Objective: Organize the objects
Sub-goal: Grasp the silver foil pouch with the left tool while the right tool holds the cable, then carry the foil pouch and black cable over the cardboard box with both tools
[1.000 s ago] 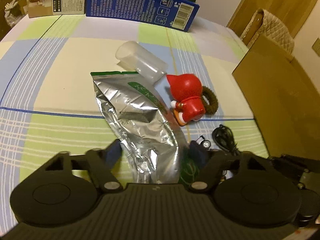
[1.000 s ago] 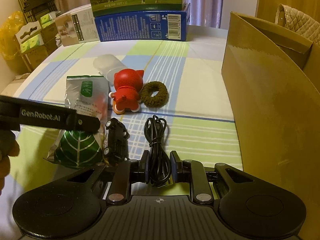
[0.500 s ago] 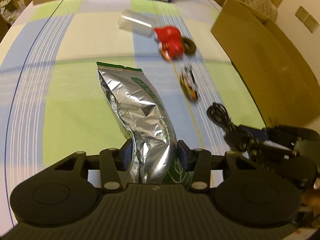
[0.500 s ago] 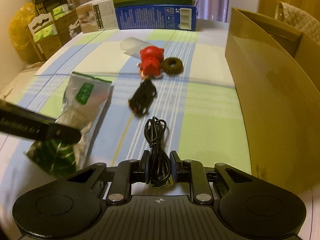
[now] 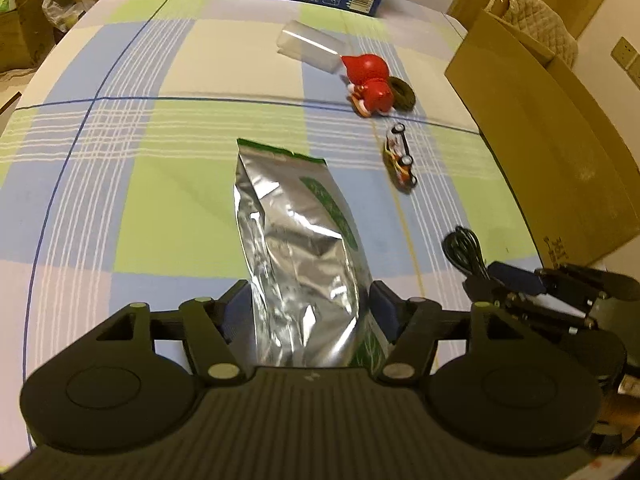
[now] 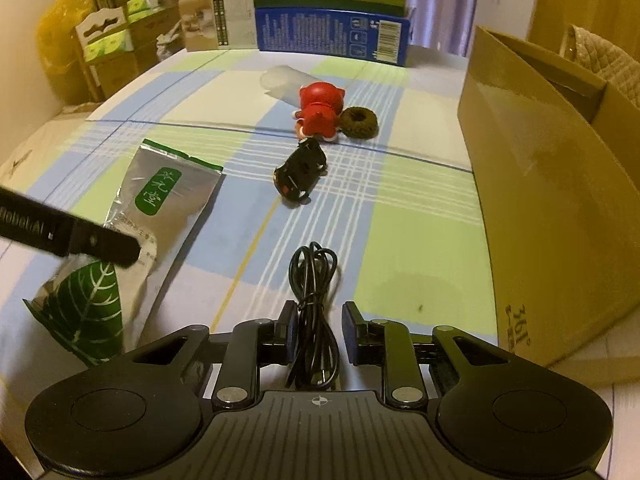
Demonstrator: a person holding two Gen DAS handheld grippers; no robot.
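Foil pouch (image 5: 298, 248) sits pinched between the fingers of the left gripper (image 5: 310, 308), its lower end in the claw and its green-edged top sticking out ahead, lifted off the checked tablecloth (image 5: 160, 184); in the right wrist view the same pouch hangs to the left of and a bit ahead of the right claw, leaf print at the bottom. Right gripper (image 6: 318, 332) is clamped on the coiled black cable (image 6: 314, 280), loops poking out ahead of the fingers. Step in hand, as I read it: both items picked up, carry phase toward the cardboard box (image 6: 552, 184), which stands open-topped to the right of and ahead of both claws. Next move probably calls for raising each item above the box wall and swinging right, then letting go over the opening; the box inside is mostly hidden, so free room there can't be told. Left on the cloth ahead of the claws: toy car (image 6: 300, 170) tipped over, red figurine (image 6: 318, 110) touching a brown ring (image 6: 359, 122), clear cup (image 5: 310, 46) lying down behind them, blue carton (image 6: 332, 36) at the far edge. Nothing blocks the path right except the near box wall; the two claws are close together, so the pouch could bump the right claw or the cable during the swing.
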